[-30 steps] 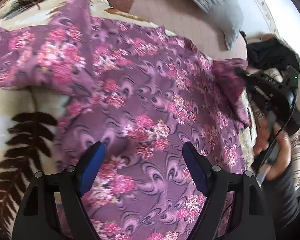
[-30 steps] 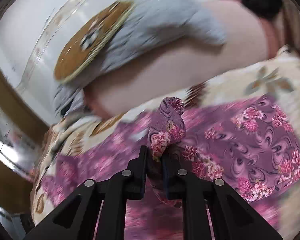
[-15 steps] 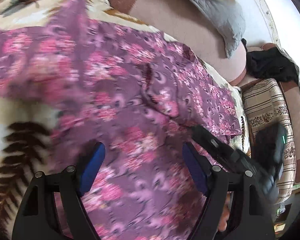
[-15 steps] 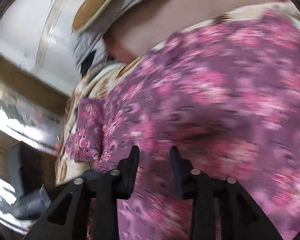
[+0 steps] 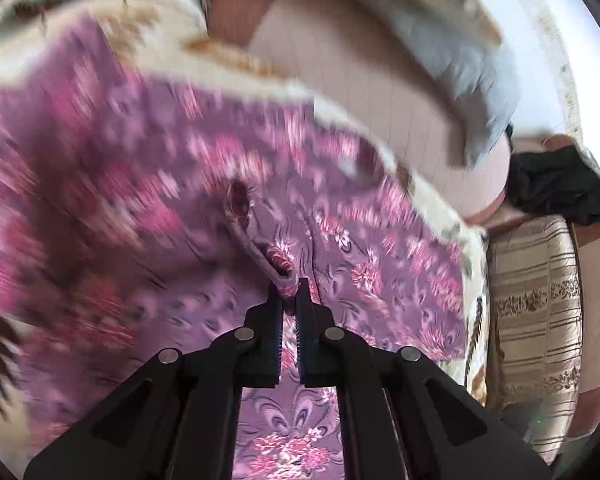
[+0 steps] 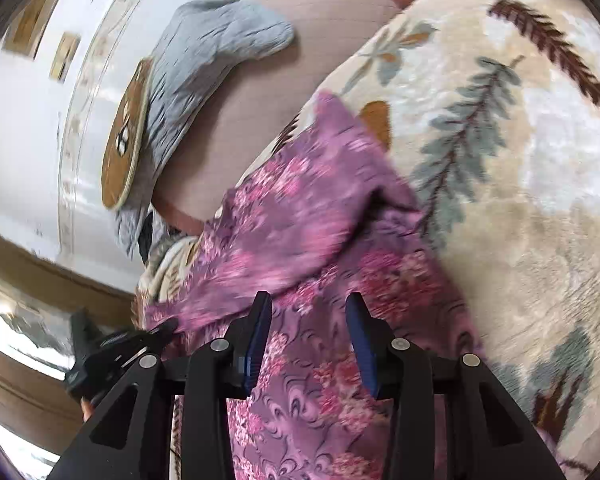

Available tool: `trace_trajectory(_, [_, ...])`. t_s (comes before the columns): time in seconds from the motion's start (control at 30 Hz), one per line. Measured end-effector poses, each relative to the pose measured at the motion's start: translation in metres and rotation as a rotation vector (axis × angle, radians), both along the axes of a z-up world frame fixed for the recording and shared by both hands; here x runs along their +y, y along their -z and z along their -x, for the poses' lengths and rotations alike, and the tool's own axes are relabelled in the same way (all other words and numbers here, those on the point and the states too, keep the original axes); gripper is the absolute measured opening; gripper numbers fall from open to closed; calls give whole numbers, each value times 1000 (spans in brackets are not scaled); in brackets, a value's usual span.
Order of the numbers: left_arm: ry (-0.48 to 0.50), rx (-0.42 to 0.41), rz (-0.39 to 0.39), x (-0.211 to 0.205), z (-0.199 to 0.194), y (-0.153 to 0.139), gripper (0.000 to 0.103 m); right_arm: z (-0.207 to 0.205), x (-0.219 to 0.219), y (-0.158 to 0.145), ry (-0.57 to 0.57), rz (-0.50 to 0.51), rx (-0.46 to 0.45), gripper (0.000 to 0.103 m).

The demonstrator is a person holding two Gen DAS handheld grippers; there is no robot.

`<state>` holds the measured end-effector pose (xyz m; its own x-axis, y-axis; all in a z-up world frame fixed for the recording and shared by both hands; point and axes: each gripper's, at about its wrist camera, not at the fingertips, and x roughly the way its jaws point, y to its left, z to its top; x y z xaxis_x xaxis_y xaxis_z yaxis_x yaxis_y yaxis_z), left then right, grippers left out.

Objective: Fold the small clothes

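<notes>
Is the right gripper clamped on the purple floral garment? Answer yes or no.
No: the right gripper has its jaws apart and opening above the purple floral garment, pinching no fabric.

Garment (image 5: pixel 380 272) purple, pink floral swirls; blanket (image 6: pixel 520 160) cream, brown and grey-green ferns; cushion (image 5: pixel 536 320) beige striped.

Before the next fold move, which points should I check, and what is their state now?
1. Left claw shut on a pinched ridge of the purple floral garment: ok.
2. Right claw free of cloth, jaws opening, garment only behind them: ok.
3. Garment lies on the leaf-pattern blanket, not hanging off: ok.
4. Garment flat, no bunching: not ok, a fold stands up near the right claw.
5. How many layers the left claw holds: cannot tell.
</notes>
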<state>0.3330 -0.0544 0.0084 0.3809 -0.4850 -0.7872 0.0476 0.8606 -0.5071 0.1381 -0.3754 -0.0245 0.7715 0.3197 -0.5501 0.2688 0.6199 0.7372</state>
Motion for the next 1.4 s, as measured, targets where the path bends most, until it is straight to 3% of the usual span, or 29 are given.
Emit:
trace_trajectory(0.13, [-54, -79, -58, 31, 5, -23, 3, -13, -8, 15, 36, -96, -6, 42])
trace_trajectory(0.17, [-56, -73, -65, 36, 4, -22, 3, -17, -10, 19, 37, -132, -13, 47])
trace_trajectory(0.3, [-79, -20, -73, 49, 1, -6, 3, -41, -11, 32, 80, -193, 19, 47])
trace_trajectory(0.33, [-84, -6, -75, 51, 0, -2, 3, -45, -14, 34, 106, -190, 35, 39])
trace_trajectory(0.37, [-81, 8, -68, 52, -1, 2, 3, -47, -19, 35, 138, -205, 31, 11])
trace_trajectory(0.4, [-80, 15, -67, 52, 1, 6, 3, -45, -28, 32, 162, -214, -4, 4])
trace_trajectory(0.47, [-68, 21, -93, 49, 2, 17, 4, -44, -35, 23, 198, -152, -13, 4])
trace_trajectory(0.57, [-46, 108, -161, 42, 0, 47, 9, -52, -38, 38, 171, -62, 133, 4])
trace_trajectory(0.67, [-55, 112, -90, 55, 10, 47, 11, -35, -31, 31, 171, -38, 119, 11])
trace_trajectory(0.77, [-68, 95, 46, 75, 31, 33, 11, -23, -15, 9, 154, 5, 34, 11])
trace_trajectory(0.83, [-87, 61, 74, 79, 36, 23, 13, -31, 5, -5, 97, 32, -21, 14])
trace_trajectory(0.87, [-89, 52, 75, 77, 34, 20, 18, -40, 17, -9, 54, 49, -35, 19])
trace_trajectory(1.0, [-90, 94, -42, 52, 5, 39, 23, -83, 66, -3, -80, 110, -24, 24])
trace_trajectory(1.03, [-82, 126, -85, 45, -2, 51, 22, -91, 74, 4, -115, 139, 4, 29])
trace_trajectory(1.07, [-76, 123, -106, 41, -5, 55, 22, -104, 84, 19, -136, 207, 112, 23])
trace_trajectory(1.17, [-44, 106, -75, 46, 1, 38, 22, -98, 96, 9, -81, 260, 76, 26])
trace_trajectory(1.23, [-21, 48, -33, 62, 9, 18, 23, -102, 113, -5, -110, 267, 11, 25])
trace_trajectory(1.3, [-36, -21, -43, 88, 15, -6, 30, -114, 145, -15, -178, 308, -33, 26])
trace_trajectory(1.37, [-110, -64, -36, 130, 16, -25, 49, -127, 174, -15, -259, 307, -50, 27])
trace_trajectory(1.4, [-155, -74, -36, 152, 15, -30, 51, -136, 192, -11, -299, 297, -49, 27])
